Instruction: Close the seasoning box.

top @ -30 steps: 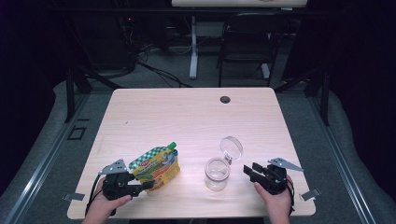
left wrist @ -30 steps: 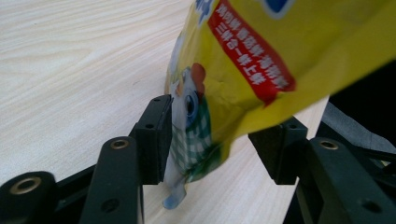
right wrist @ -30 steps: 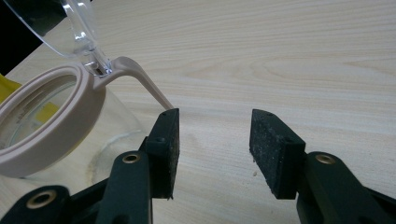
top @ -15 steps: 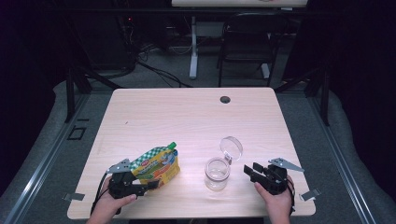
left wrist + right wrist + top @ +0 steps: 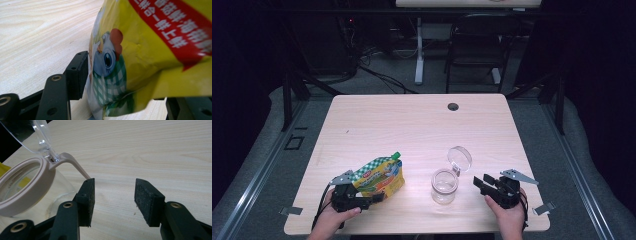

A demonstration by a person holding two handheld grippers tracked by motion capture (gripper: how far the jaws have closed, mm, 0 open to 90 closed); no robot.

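Pouch (image 5: pixel 379 175), yellow with a green cap, lower left of the high view, leaning on the table (image 5: pixel 412 125) and clamped at its lower edge in the left gripper (image 5: pixel 371 197). In the left gripper view, pouch (image 5: pixel 150 55) pressed against the one black jaw at lower left, printed chicken facing the lens. Jar (image 5: pixel 445 186), clear, lid flipped open, lower centre, just beside the pouch. Right gripper (image 5: pixel 479 184) at lower right, near the jar, jaws apart and holding nothing. In the right gripper view, jar (image 5: pixel 27 187) at left, its rim tab touching the left jaw tip.
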